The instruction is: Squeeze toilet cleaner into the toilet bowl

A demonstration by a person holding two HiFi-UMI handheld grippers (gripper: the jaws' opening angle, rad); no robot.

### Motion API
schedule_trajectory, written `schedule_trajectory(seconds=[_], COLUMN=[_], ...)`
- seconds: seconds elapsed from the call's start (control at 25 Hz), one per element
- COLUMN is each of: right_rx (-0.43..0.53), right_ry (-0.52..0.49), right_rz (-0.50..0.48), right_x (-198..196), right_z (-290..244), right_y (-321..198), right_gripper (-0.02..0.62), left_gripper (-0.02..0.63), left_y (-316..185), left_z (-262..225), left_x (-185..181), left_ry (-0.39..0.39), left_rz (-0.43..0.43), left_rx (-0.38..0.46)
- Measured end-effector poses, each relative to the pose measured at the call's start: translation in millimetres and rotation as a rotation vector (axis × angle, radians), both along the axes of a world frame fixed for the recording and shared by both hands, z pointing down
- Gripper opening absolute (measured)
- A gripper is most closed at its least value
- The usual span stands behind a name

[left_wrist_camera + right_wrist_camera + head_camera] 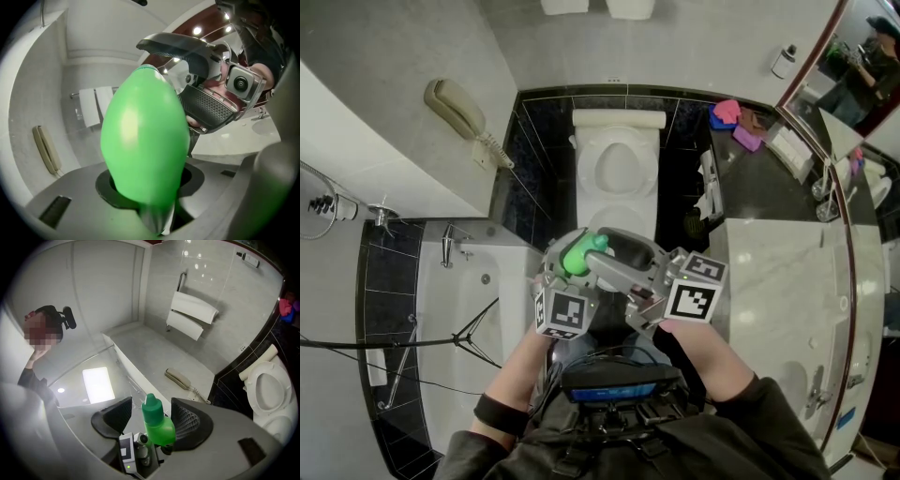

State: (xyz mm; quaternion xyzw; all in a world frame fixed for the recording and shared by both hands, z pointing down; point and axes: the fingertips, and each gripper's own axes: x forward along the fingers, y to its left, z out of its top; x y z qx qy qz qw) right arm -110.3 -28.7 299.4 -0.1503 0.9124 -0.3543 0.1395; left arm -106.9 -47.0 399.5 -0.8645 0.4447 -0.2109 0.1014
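Open toilet bowl (617,173) lies unobstructed ahead, between bathtub (467,314) and counter (769,272).

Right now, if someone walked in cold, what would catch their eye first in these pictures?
The bright green bottle sits dead centre in the head view. It is gripped at its base by the left gripper, with its cap end between the right gripper's parted pads. Straight ahead past it stands the white toilet, lid up, flanked by black tiles.

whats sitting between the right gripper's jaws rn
The green bottle, cap end up, clear of one pad; the right gripper view shows it.
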Motion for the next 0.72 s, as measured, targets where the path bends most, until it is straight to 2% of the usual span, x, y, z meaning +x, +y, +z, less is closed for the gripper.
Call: schedule_trajectory(seconds=[0.08, 0.12, 0.16, 0.2, 0.4, 0.56, 0.72], right_rx=[-0.005, -0.004, -0.001, 0.005, 0.046, 0.081, 0.147], right_ry=[0.010, 0.017, 0.026, 0.036, 0.065, 0.061, 0.059], right_rz=[0.007, 0.019, 0.033, 0.044, 0.042, 0.028, -0.011], right_x=[0, 0, 1, 1, 0, 1, 2], right_z=[2, 2, 3, 3, 1, 0, -2], right_y=[0, -1, -2, -2, -1, 0, 3], right_gripper=[0.248, 0.220, 0.165, 0.143, 0.147, 0.146, 0.146], left_gripper=[0.186, 0.186, 0.186, 0.186, 0.186, 0.186, 0.186], left_y=[0, 0, 0, 1, 3, 8, 18], left_z=[0, -2, -1, 1, 5, 15, 8], left_x=[-1, -1, -1, -2, -3, 0, 13], left_ry=[0.018, 0.021, 0.018, 0.012, 0.004, 0.018, 0.057], left_rz=[-0.042, -0.055, -0.058, -0.055, -0.043, 0.016, 0.137], left_rx=[-0.015, -0.018, -0.018, -0.017, -0.026, -0.068, -0.128])
